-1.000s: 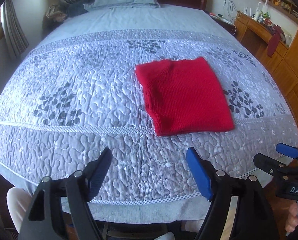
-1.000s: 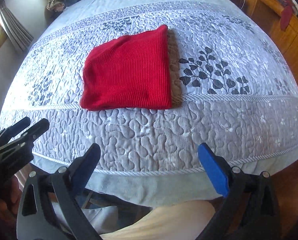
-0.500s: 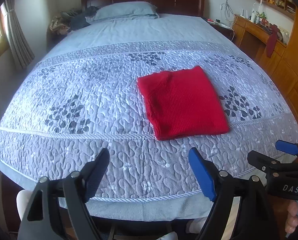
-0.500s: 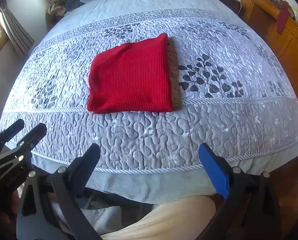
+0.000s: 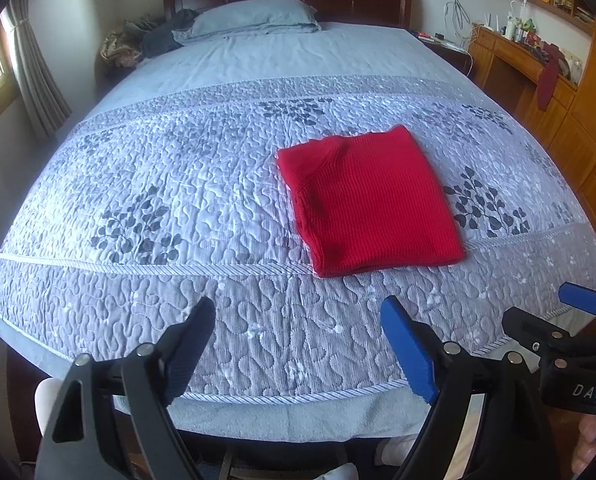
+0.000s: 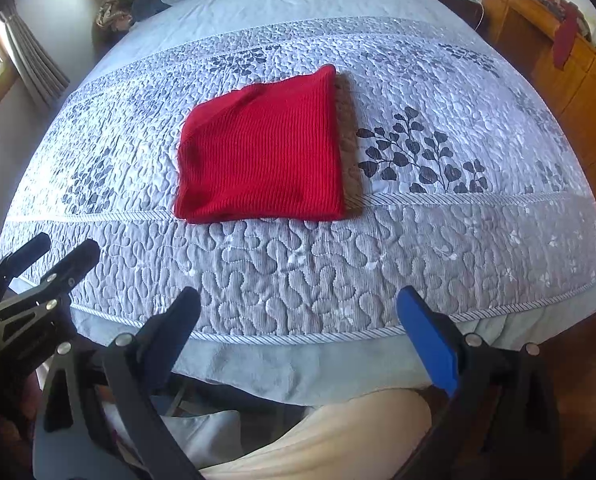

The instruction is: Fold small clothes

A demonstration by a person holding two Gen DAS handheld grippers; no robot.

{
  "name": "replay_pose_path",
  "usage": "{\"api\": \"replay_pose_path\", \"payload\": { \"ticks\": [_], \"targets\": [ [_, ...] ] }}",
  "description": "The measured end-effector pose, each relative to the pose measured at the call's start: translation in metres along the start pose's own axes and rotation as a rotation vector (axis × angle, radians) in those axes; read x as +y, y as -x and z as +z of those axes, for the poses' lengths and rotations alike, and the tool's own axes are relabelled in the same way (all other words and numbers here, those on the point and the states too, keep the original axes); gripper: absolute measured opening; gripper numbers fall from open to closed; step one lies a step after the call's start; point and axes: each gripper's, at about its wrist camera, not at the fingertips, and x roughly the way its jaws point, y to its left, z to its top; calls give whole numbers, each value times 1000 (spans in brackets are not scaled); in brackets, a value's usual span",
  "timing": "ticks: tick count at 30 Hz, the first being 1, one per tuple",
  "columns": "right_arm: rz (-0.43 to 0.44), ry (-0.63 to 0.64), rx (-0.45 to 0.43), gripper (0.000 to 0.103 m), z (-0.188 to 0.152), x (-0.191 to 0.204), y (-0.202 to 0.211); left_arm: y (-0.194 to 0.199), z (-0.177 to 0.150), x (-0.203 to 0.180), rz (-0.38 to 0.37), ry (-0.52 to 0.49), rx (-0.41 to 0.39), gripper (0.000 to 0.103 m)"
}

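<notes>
Folded red sweater (image 5: 368,204) on quilt (image 5: 178,184) (flat), both grippers empty

Left gripper (image 5: 298,322) and right gripper (image 6: 298,306) both angled downward, side by side, jaws spread wide, nothing between them

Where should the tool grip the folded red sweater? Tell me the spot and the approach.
Grip the red sweater at its near edge, coming from the foot of the bed. It lies flat, and that thick edge faces the tools, so a pad can probably slip beneath.
</notes>
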Motion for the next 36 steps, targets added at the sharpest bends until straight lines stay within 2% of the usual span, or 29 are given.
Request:
{"api": "replay_pose_path", "payload": {
  "ticks": [16, 26, 36],
  "targets": [
    [-7, 17, 14, 98, 2, 4, -6, -8, 1, 4, -2, 1, 16, 85],
    [-6, 19, 25, 98, 3, 5, -11, -8, 2, 2, 8, -14, -1, 85],
    [0, 2, 29, 98, 5, -1, -13, -14, 3, 3, 4, 0, 29, 86]
  ]
}}
